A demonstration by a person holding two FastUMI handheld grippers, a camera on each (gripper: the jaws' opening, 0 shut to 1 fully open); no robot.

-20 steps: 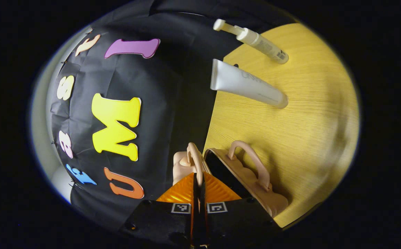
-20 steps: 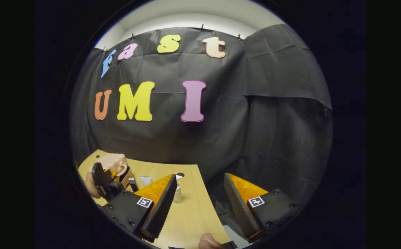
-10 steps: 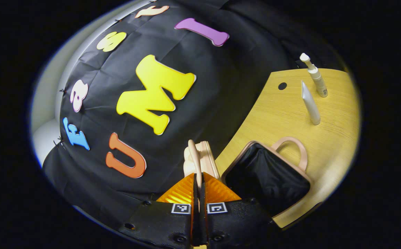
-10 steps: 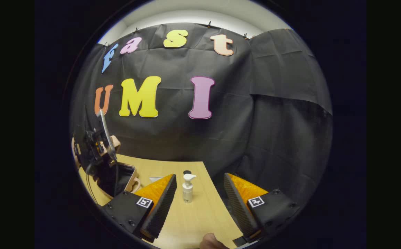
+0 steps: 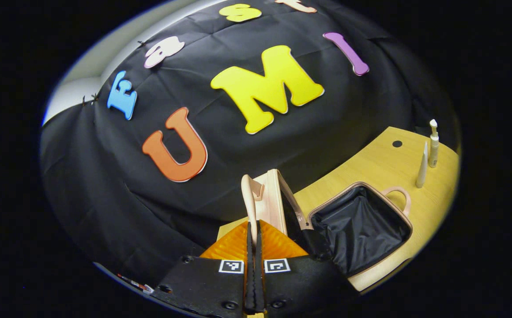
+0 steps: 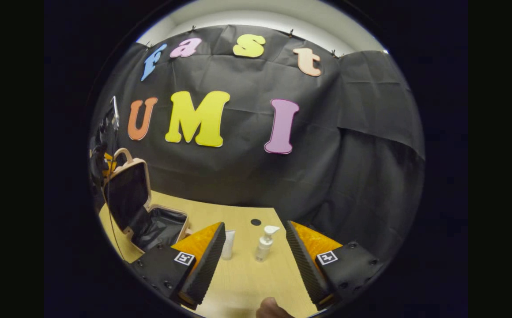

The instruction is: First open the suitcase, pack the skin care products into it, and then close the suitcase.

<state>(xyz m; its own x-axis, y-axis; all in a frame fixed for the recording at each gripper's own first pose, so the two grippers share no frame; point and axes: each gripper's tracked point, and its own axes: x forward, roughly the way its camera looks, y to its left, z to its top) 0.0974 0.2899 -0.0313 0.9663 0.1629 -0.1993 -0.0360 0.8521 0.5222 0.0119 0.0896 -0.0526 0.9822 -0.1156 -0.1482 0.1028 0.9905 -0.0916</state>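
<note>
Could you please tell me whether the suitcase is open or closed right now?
Open. The suitcase has its lid raised nearly upright, the black-lined inside is exposed, and the left hand-held gripper grips the lid's handle.

Honestly not much to read here. Each black tool body carries small square black-and-white coded tags, one per finger base: two on the left tool (image 5: 252, 225) at (image 5: 231, 266) and (image 5: 276, 265), two on the right tool (image 6: 256, 225) at (image 6: 184, 258) and (image 6: 327, 257). They're pattern markers, no letters or numbers I can make out. The white pump bottle (image 6: 264, 244) and the white squeeze tube (image 6: 228, 244) on the wooden bench (image 6: 242, 278) are too small for any print to be legible.
</note>
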